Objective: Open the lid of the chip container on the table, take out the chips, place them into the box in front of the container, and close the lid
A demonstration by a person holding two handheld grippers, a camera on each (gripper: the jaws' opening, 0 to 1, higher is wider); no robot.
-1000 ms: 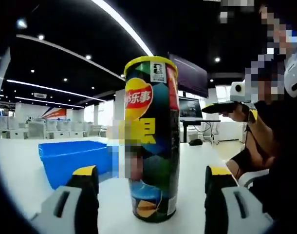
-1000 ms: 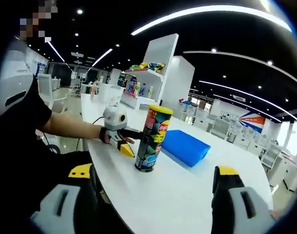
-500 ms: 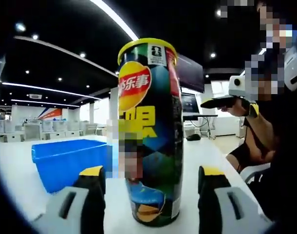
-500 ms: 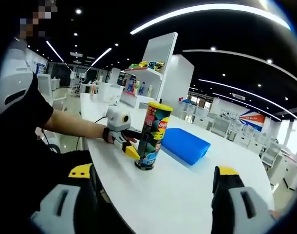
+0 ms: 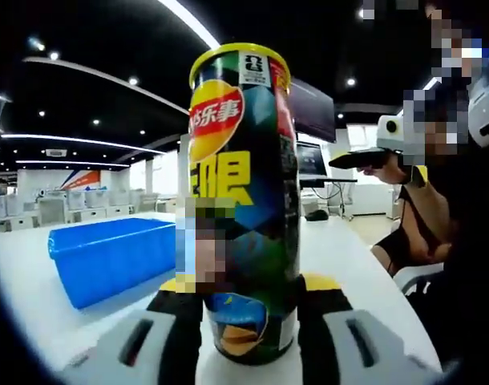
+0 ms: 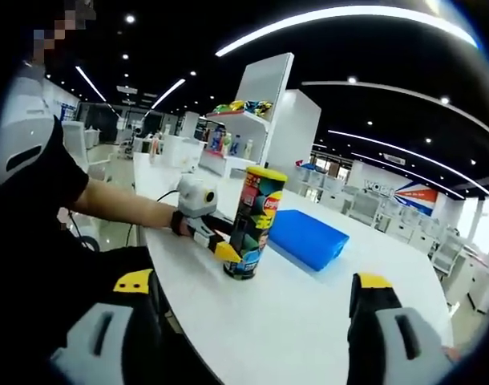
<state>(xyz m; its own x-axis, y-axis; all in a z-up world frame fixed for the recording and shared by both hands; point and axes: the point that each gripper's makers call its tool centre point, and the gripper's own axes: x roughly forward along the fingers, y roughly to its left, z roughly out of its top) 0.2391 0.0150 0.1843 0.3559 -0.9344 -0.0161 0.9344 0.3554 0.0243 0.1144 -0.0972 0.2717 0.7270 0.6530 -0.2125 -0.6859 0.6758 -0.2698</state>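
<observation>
A tall chip container (image 5: 240,200) with a yellow lid (image 5: 238,54) stands upright on the white table (image 5: 36,321). My left gripper (image 5: 248,301) is shut on its lower part, one yellow-tipped jaw pressing each side. A blue box (image 5: 108,257) lies just behind and to the left of it. My right gripper (image 5: 365,158) hangs in the air at the right, held by a hand. In the right gripper view, the container (image 6: 254,224) stands mid-table with the left gripper (image 6: 216,245) at its base and the blue box (image 6: 307,238) beyond. The right gripper (image 6: 256,289) is open, well short of the container.
The person's arm (image 6: 116,208) reaches in from the left over the table edge (image 6: 172,281). A white shelf unit (image 6: 260,112) with colourful items stands behind the table. A dark monitor (image 5: 313,172) sits on a desk beyond. Bare white table (image 6: 309,321) lies between my right gripper and the container.
The left gripper has moved up to the container and its jaws have shut on the lower part. The right gripper has stayed open and almost still.
</observation>
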